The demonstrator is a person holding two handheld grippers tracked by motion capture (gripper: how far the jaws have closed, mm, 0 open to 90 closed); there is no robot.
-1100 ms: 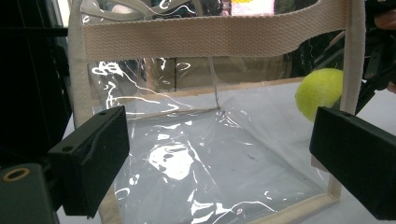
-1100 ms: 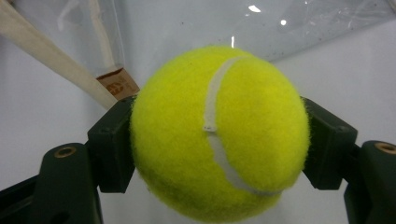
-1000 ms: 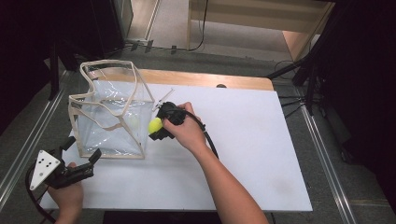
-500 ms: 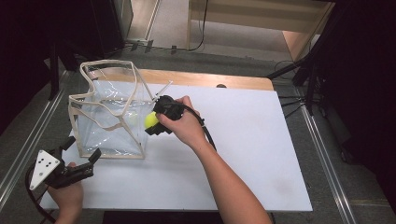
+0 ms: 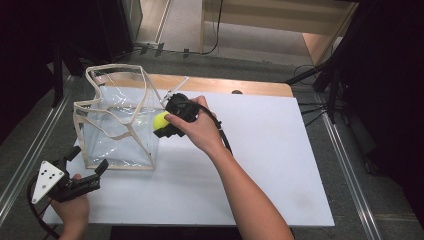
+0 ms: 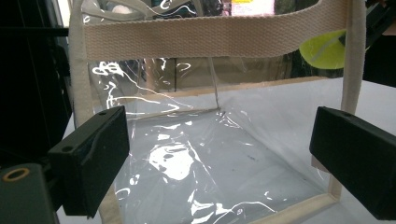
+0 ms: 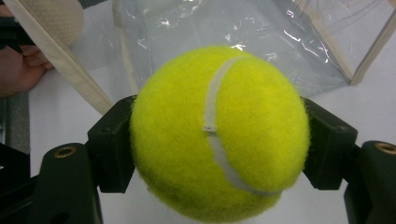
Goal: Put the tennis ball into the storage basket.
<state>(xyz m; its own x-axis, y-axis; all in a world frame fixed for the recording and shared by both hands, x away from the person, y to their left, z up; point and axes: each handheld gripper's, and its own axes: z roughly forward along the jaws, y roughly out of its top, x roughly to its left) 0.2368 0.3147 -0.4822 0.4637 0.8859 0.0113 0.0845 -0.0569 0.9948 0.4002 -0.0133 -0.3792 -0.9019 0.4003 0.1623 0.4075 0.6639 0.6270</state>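
Observation:
A yellow tennis ball (image 7: pixel 219 133) sits clamped between the jaws of my right gripper (image 5: pixel 165 122), held above the table at the right upper edge of a clear plastic bag (image 5: pixel 120 125) with cream webbing trim. The ball (image 5: pixel 161 120) hangs just outside the bag's open top rim. My left gripper (image 5: pixel 87 162) rests low at the table's front left, jaws open and empty, facing the bag's near wall (image 6: pixel 201 154). Through the bag the ball (image 6: pixel 324 46) shows at upper right in the left gripper view.
The bag stands upright on a white table top (image 5: pixel 270 160) with a wooden strip (image 5: pixel 225 85) along the far edge. Metal rails (image 5: pixel 30 150) run along the left side. Dark stands and cables (image 5: pixel 330 85) sit off the right.
My right gripper has carried the ball up and to the left, from beside the bag's right wall toward its top rim. The left gripper has hardly moved.

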